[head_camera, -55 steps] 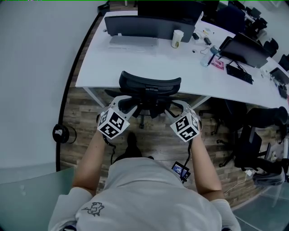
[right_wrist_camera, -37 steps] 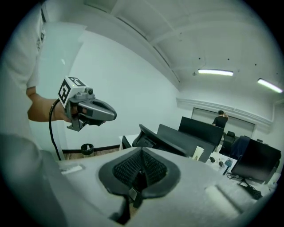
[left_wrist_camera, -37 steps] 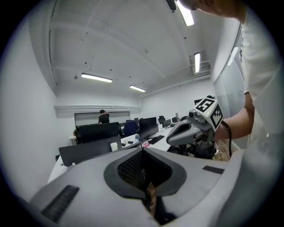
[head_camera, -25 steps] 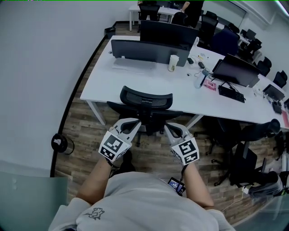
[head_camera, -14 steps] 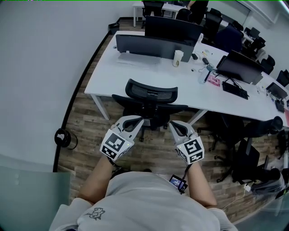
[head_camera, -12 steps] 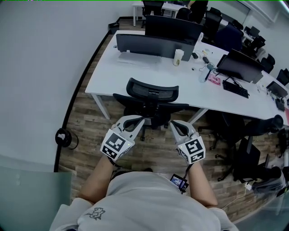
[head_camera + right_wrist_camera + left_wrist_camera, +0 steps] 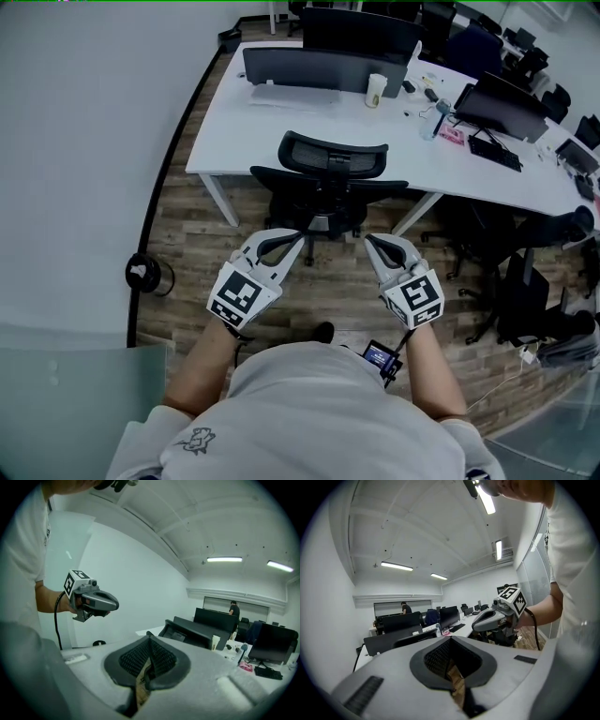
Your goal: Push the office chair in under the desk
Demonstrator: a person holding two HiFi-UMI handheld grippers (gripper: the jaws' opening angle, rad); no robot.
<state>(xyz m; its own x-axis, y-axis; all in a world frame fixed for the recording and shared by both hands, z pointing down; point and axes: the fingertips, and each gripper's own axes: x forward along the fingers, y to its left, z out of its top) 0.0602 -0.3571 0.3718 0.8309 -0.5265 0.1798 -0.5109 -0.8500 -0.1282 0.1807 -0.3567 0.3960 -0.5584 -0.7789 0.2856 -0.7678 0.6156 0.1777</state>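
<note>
Clenched, empty left gripper [image 7: 294, 238] and right gripper [image 7: 370, 240] hover at 6 o'clock of the chair [image 7: 333, 156], which table legs [image 7: 217, 199] flank.

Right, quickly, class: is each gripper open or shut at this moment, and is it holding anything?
Left gripper: shut, holding nothing.
Right gripper: shut, holding nothing.

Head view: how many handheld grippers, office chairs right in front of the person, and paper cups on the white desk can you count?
Grippers: 2, the left gripper and the right gripper, both shut.
Chairs: 1, the office chair.
Cups: 1, the paper cup.
Total: 4
</note>
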